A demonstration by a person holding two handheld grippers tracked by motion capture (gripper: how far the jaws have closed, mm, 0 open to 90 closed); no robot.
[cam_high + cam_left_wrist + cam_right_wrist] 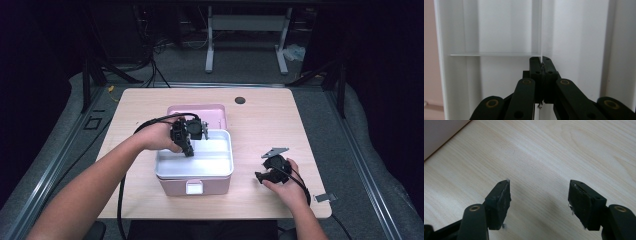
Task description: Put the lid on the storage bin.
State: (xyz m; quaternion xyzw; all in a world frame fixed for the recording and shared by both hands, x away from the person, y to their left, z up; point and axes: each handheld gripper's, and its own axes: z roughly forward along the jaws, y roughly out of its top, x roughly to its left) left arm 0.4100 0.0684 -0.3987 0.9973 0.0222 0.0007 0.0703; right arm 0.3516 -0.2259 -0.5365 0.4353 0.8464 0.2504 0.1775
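Observation:
A pink box (172, 186) stands mid-table with its lid (200, 111) swung open at the back. Inside sits a white tray (215, 160) split into compartments. My left gripper (189, 151) reaches down into the tray's left side. In the left gripper view its jaws (541, 60) are pressed together on the thin upright white divider (541, 25). My right gripper (259, 176) hovers low over the bare wood to the right of the box. It stands open (539, 195) with nothing between its fingers.
The light wooden table (260, 125) has a black round grommet (240, 100) near its far edge. A small grey plate (325, 197) lies at its near right corner. A black cable (120, 200) trails from the left gripper off the front edge.

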